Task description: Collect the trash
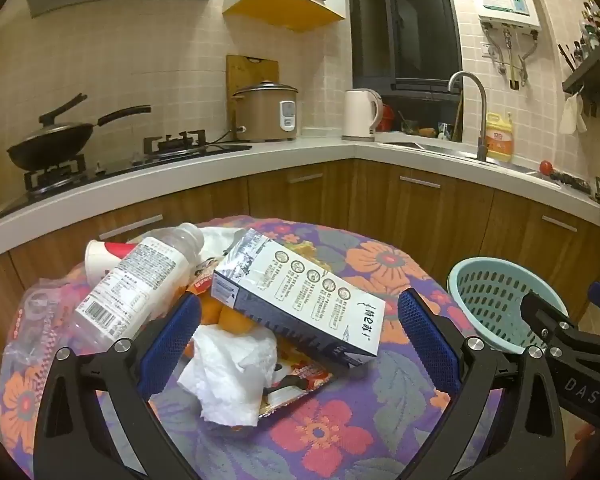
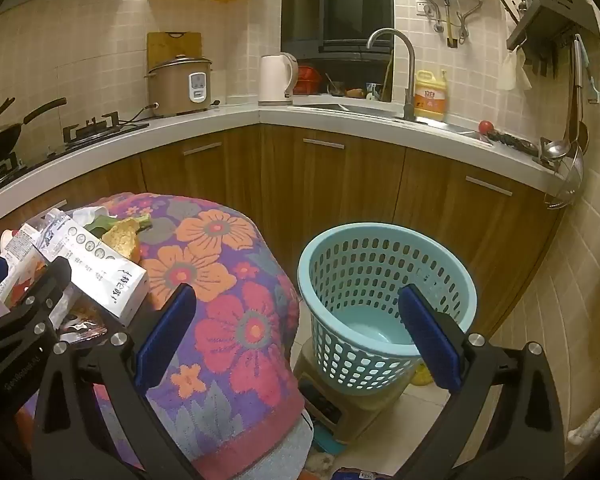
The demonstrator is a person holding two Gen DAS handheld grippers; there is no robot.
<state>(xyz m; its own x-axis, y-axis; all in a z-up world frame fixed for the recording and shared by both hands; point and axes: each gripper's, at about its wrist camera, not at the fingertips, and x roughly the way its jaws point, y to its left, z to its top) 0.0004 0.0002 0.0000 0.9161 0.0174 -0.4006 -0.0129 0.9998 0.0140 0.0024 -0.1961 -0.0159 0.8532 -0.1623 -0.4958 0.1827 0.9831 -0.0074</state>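
Observation:
A pile of trash lies on a flower-patterned table (image 1: pixel 340 432): a white and blue carton (image 1: pixel 300 296), a clear plastic bottle (image 1: pixel 140 280), a paper cup (image 1: pixel 100 256), crumpled tissue (image 1: pixel 232 372), orange peel (image 1: pixel 228 320) and a snack wrapper (image 1: pixel 300 380). My left gripper (image 1: pixel 300 344) is open, its fingers on either side of the carton and tissue, holding nothing. My right gripper (image 2: pixel 296 340) is open and empty, between the table edge and a light-blue perforated basket (image 2: pixel 380 280), which is empty. The carton (image 2: pixel 100 272) and a banana peel (image 2: pixel 124 236) show at left in the right wrist view.
The basket (image 1: pixel 496 300) stands on a low stool (image 2: pixel 360 412) right of the table. Wooden cabinets and a white counter curve behind, with a wok (image 1: pixel 48 144), rice cooker (image 1: pixel 266 112), kettle (image 1: pixel 360 114) and sink tap (image 1: pixel 472 112).

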